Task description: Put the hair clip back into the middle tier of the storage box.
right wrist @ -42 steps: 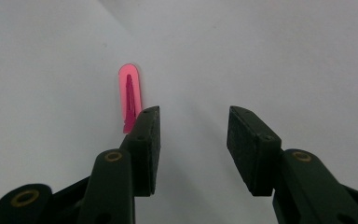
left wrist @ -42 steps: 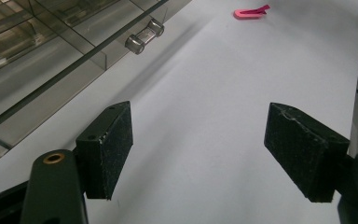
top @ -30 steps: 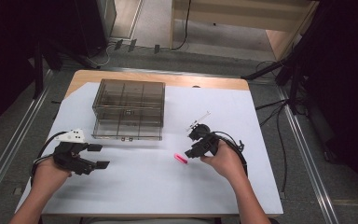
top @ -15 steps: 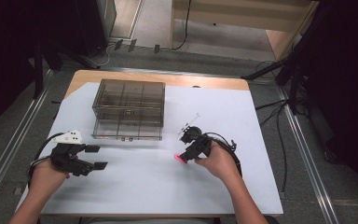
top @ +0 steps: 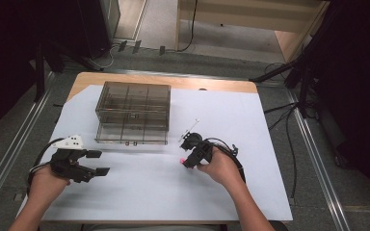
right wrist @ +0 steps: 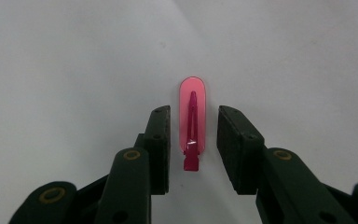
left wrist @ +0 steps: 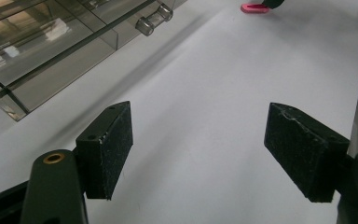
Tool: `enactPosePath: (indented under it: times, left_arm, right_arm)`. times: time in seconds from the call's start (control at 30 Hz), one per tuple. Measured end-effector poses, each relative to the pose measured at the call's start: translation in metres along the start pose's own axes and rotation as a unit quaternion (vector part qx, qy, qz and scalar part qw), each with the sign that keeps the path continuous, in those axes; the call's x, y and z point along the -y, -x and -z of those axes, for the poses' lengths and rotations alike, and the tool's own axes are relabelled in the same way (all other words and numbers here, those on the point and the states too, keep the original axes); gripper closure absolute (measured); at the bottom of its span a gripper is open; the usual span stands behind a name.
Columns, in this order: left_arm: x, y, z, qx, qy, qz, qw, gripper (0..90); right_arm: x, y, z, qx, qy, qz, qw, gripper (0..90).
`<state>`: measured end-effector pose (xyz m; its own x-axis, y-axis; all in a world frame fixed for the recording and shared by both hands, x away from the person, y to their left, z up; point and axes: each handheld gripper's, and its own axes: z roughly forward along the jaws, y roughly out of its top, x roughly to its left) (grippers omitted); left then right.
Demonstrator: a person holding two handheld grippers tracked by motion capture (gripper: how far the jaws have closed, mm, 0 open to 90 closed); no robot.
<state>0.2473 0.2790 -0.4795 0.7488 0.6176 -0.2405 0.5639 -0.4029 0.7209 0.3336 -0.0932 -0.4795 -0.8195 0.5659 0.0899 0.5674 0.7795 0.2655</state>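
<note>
My right tongs (right wrist: 192, 149) just closing astride pink hair clip (right wrist: 192, 119) (pads not touching), left tongs (left wrist: 198, 154) wide open and empty; smoked drawer box (top: 132, 113) well apart.

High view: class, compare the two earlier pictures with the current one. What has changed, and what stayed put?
The right gripper moved left and down to the pink hair clip; its jaws have just been closing around the clip, not yet pressing it. The left gripper, clear drawer box and clip kept their places.
</note>
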Motion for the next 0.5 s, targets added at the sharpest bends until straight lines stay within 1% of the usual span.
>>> enactPosePath:
  times: [0.17, 0.27, 0.3, 0.4, 0.43, 0.5]
  left_arm:
    - [0.0, 0.0, 0.0, 0.0, -0.001, 0.0, 1.0, 24.6]
    - [0.001, 0.0, 0.001, -0.002, -0.001, 0.0, 1.0, 24.6]
    - [0.001, 0.0, 0.001, -0.002, -0.001, 0.0, 1.0, 24.6]
    - [0.001, 0.0, 0.001, -0.002, -0.002, 0.0, 1.0, 24.6]
    - [0.001, 0.0, 0.001, -0.002, -0.002, 0.0, 1.0, 24.6]
    - [0.001, 0.0, 0.001, -0.001, -0.002, 0.0, 1.0, 24.6]
  right_arm:
    - [-0.002, -0.003, -0.004, 0.004, -0.009, 0.008, 0.9999, 66.4]
    - [-0.003, -0.004, -0.006, 0.004, -0.009, 0.01, 0.9999, 66.4]
    - [-0.004, -0.005, -0.007, 0.009, -0.013, 0.013, 0.9998, 66.5]
    - [-0.004, -0.006, -0.009, 0.011, -0.017, 0.012, 0.9997, 66.6]
    - [-0.005, -0.006, -0.01, 0.018, -0.022, 0.018, 0.9994, 66.9]
    - [-0.005, -0.007, -0.011, 0.02, -0.022, 0.021, 0.9993, 67.0]
